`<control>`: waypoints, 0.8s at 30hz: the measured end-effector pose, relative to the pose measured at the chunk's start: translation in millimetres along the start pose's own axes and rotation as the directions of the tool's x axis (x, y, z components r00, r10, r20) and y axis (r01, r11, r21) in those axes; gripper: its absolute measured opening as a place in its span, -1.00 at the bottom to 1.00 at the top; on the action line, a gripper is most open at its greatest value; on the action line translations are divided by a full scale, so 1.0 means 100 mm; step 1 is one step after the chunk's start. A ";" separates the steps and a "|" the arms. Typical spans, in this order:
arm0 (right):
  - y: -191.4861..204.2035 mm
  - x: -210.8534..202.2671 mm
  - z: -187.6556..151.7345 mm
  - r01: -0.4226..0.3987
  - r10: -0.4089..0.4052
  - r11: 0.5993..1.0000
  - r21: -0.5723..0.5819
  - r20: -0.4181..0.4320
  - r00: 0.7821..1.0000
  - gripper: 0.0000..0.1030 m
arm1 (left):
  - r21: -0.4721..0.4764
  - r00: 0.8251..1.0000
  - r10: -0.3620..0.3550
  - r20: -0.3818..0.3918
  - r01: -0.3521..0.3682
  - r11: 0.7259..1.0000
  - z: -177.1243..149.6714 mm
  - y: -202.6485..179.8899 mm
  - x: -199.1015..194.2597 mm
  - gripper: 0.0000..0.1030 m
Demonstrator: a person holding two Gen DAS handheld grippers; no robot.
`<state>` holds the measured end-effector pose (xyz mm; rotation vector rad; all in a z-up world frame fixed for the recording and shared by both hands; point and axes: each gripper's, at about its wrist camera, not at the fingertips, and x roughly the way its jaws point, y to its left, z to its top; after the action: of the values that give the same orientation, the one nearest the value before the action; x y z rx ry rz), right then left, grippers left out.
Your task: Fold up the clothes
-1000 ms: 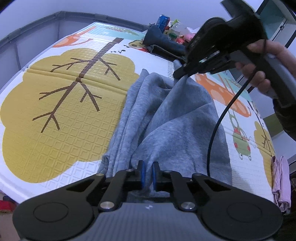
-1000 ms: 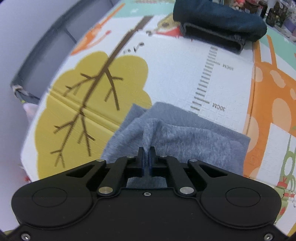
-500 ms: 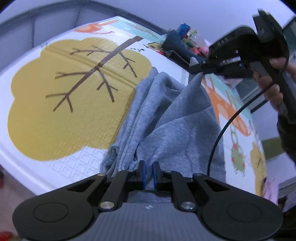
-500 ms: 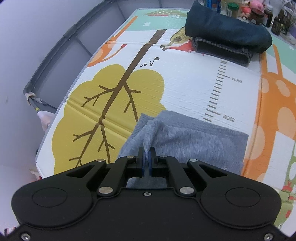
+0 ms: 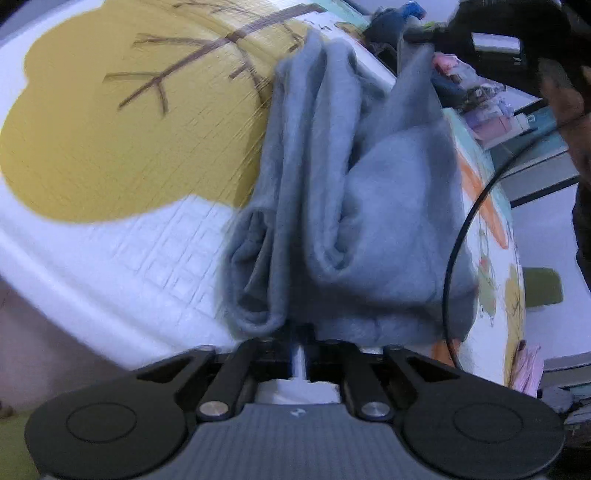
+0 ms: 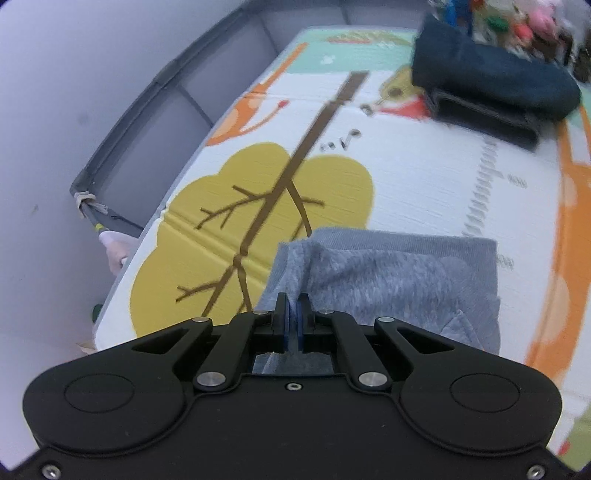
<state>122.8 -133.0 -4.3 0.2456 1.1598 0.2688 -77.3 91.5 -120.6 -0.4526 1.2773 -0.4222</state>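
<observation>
A grey fleece garment (image 5: 369, 206) hangs bunched between both grippers above the patterned play mat (image 5: 92, 147). My left gripper (image 5: 300, 332) is low over the mat's near edge. Its jaws are pressed together on the garment's near hem, and folds of cloth hide the tips. In the left wrist view my right gripper (image 5: 410, 37) holds the far end of the garment up, with a person's hand (image 5: 569, 99) on its handle. In the right wrist view the right gripper (image 6: 293, 314) is shut on a raised edge of the grey garment (image 6: 388, 273).
Folded dark blue clothes (image 6: 491, 85) lie at the mat's far end, with toys and bottles (image 6: 517, 22) behind. A grey fence panel (image 6: 147, 122) borders the mat's left side. A black cable (image 5: 458, 236) loops past the garment. Pink cloth (image 5: 528, 365) lies at the right edge.
My left gripper has sunk toward the mat and rolled, and the garment has bunched up close in front of it. The right gripper has shifted a little, still gripping the cloth.
</observation>
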 end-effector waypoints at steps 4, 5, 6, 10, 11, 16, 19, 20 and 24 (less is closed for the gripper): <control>0.10 0.33 0.10 -0.024 0.023 1.000 -0.018 -0.039 0.999 -0.92 | 0.032 1.000 -0.010 0.026 0.009 0.999 -0.07 -0.03 -0.07 -0.88; 0.12 0.42 0.11 -0.016 0.014 0.999 -0.028 -0.051 0.999 -0.92 | 0.037 0.999 -0.010 0.035 0.008 0.999 -0.09 -0.03 -0.09 -0.88; 0.15 0.51 0.12 -0.007 0.005 0.999 -0.038 -0.064 0.998 -0.92 | 0.035 0.999 -0.017 0.047 0.015 0.999 -0.09 -0.03 -0.12 -0.88; 0.22 0.81 0.08 0.024 -0.032 0.996 -0.084 -0.102 0.994 -0.91 | 0.041 0.995 -0.017 0.094 0.013 0.999 -0.09 -0.05 -0.24 -0.86; 0.22 0.87 0.07 0.025 -0.035 0.996 -0.090 -0.110 0.993 -0.91 | 0.045 0.995 -0.018 0.102 0.013 0.999 -0.09 -0.07 -0.27 -0.84; 0.15 0.95 0.06 -0.025 0.018 0.999 -0.045 -0.134 0.991 -0.50 | 0.066 0.989 -0.028 0.144 0.019 0.998 -0.03 -0.14 -0.47 -0.76; 0.13 0.68 0.08 -0.094 0.092 0.995 -0.024 -0.064 0.994 -0.38 | 0.081 0.985 -0.039 0.169 0.025 0.996 0.02 -0.18 -0.60 -0.70; 0.15 0.57 0.08 -0.093 0.091 0.995 -0.042 -0.043 0.995 -0.29 | 0.086 0.983 -0.045 0.176 0.030 0.996 0.04 -0.20 -0.64 -0.68; 0.19 0.13 0.02 -0.092 0.096 0.989 -0.118 0.032 0.995 -0.22 | 0.118 0.980 -0.056 0.193 0.034 0.992 0.10 -0.25 -0.75 -0.65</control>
<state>128.4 -110.8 -8.7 0.2017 1.0933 0.4120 -87.2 112.2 -44.3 -0.4164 1.0478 -0.4745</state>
